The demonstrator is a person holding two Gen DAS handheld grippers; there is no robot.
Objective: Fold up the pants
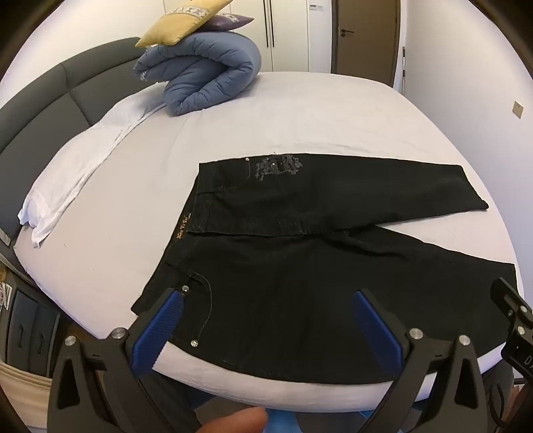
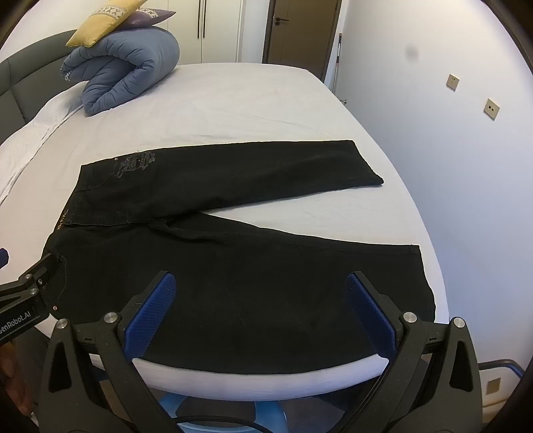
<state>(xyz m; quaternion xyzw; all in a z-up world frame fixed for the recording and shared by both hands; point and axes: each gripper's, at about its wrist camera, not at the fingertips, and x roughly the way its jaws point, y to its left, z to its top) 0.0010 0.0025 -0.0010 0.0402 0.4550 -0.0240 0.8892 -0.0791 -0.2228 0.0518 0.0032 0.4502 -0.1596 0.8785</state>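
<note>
Black pants lie flat on the white bed, waistband to the left, both legs spread apart toward the right in a V. An embroidered grey patch marks the far hip. My left gripper hovers open above the near hip and pocket, nothing between its blue pads. Over the near leg, close to the bed's front edge, my right gripper also stands open and empty. The left gripper's body shows at the left of the right wrist view; the right gripper's body shows at the right of the left wrist view.
A rolled blue duvet with a yellow cushion on top sits at the far left of the bed. A white pillow lies along the grey headboard. A wall runs close along the right side.
</note>
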